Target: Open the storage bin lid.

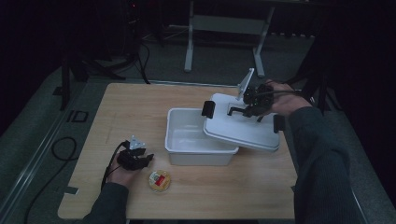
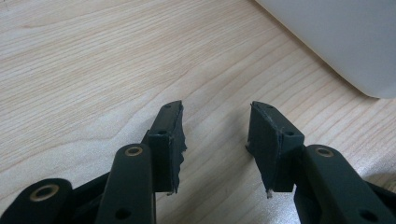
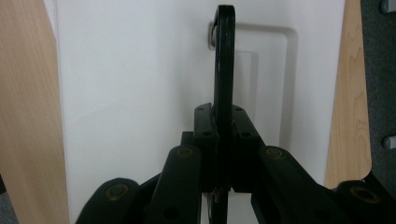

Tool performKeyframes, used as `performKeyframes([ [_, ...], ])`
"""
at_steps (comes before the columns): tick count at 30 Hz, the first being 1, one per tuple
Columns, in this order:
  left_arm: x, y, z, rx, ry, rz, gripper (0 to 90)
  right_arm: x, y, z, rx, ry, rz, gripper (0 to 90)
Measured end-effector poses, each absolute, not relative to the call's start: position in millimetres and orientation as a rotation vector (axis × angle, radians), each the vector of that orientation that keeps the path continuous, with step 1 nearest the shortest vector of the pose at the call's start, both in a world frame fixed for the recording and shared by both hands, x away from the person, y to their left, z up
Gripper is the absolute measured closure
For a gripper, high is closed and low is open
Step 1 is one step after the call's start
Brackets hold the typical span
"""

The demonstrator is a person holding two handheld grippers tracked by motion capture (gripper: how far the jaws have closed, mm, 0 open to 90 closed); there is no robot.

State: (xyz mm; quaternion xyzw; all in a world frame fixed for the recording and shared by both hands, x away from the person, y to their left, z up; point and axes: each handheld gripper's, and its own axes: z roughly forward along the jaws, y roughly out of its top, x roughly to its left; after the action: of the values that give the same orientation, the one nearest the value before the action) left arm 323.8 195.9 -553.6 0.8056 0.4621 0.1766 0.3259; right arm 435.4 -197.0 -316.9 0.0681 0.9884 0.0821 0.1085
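A white plastic box (image 1: 187, 140) stands in the middle of the wooden table (image 1: 140, 107). Its white lid (image 1: 243, 130) with black end clips hangs tilted over the box's right part. My right gripper (image 1: 243, 108) is shut on the lid's black handle (image 3: 225, 65), which runs upright between the pads over the lid (image 3: 140, 93). My left gripper (image 1: 140, 158) rests low on the table at the front left, open with nothing between its fingers (image 2: 170, 135). The box's wall (image 2: 345, 42) shows at the top right of the left gripper view.
A small round yellow container (image 1: 159, 180) with a red label lies just right of the left gripper. Behind the table stands a metal frame on the carpet (image 1: 224, 28). A cable (image 1: 60, 149) lies on the floor at the left.
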Motion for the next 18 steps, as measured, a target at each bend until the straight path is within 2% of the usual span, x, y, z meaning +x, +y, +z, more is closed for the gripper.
performKeyframes([
  [18,323.8,195.9,-553.5,2.113,1.210,0.462,55.4,433.5,-221.4,-316.8,0.267,2.904,0.214,84.3],
])
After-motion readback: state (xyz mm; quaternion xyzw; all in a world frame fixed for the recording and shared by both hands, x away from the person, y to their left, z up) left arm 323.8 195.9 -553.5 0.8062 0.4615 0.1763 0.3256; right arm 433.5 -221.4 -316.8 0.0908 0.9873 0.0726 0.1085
